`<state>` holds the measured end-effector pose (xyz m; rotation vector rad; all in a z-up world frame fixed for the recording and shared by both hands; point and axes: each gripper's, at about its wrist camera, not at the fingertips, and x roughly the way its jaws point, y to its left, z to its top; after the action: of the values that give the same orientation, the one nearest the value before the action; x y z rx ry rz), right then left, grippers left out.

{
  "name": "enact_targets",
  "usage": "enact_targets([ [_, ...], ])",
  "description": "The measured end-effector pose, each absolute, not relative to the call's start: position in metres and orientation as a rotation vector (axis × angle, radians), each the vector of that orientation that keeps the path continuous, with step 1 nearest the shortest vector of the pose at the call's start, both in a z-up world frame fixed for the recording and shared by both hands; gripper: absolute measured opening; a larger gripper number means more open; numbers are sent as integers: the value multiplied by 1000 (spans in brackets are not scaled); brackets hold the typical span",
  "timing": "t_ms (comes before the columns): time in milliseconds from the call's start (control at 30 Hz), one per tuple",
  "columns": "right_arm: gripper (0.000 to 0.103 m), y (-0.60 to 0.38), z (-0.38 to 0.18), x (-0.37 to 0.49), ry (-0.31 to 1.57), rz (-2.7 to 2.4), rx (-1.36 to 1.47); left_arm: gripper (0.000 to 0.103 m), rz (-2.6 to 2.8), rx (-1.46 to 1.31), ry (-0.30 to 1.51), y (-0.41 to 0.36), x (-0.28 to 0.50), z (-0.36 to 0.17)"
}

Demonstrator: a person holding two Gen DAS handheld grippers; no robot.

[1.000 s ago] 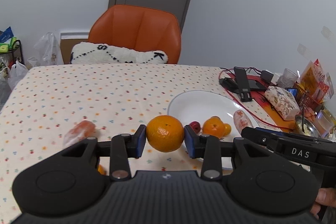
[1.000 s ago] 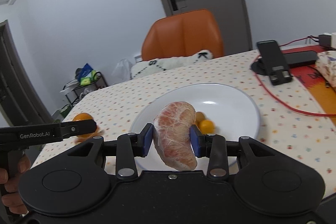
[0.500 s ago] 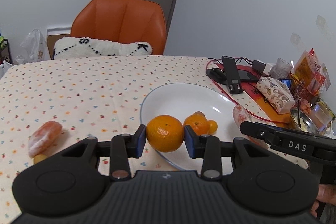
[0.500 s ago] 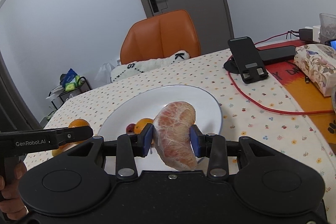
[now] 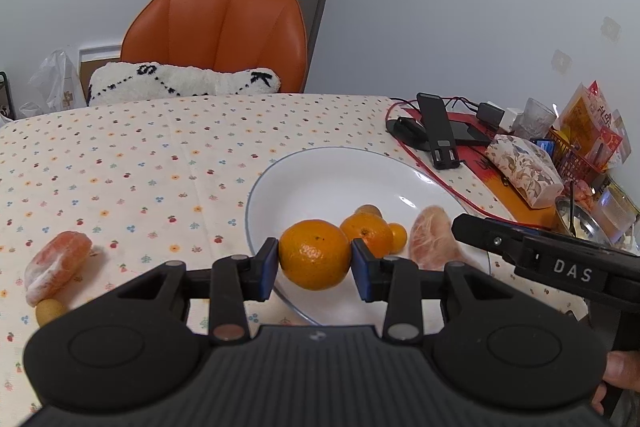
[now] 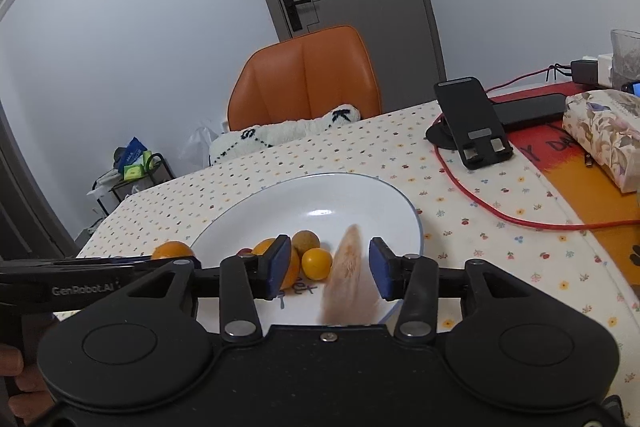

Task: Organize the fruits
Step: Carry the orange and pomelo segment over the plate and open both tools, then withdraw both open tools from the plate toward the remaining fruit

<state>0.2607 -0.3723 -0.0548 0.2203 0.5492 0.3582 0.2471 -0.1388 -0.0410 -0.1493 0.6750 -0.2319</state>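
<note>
My left tongs [image 5: 314, 269] clamp a round orange mandarin [image 5: 314, 254] above the 7 o'clock rim of the white round plate [image 5: 320, 167]. My right tongs [image 6: 329, 269] stand wide, the blurred peeled pink pomelo wedge [image 6: 348, 279] loose between them over the plate. I judge it best to lower the mandarin past the rim beside the small orange citrus fruits [image 5: 370, 233] before opening. Another peeled wedge [image 5: 56, 265] lies at 9 o'clock on the dotted tablecloth [image 5: 140, 155].
</note>
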Motion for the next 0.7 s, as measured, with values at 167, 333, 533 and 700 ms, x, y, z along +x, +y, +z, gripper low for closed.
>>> enact_targets([
  [167, 47, -376, -57, 256, 566, 366, 235, 38, -232, -151, 682, -141, 247, -42],
  [333, 51, -372, -57, 253, 572, 383, 238, 41, -203, -166, 654, -132, 242, -36],
  [533, 54, -362, -54, 249, 572, 406, 236, 44, -163, -177, 638, -113, 232, -26],
  [700, 58, -353, -51, 245, 570, 424, 236, 56, -123, -181, 628, -95, 221, -21],
])
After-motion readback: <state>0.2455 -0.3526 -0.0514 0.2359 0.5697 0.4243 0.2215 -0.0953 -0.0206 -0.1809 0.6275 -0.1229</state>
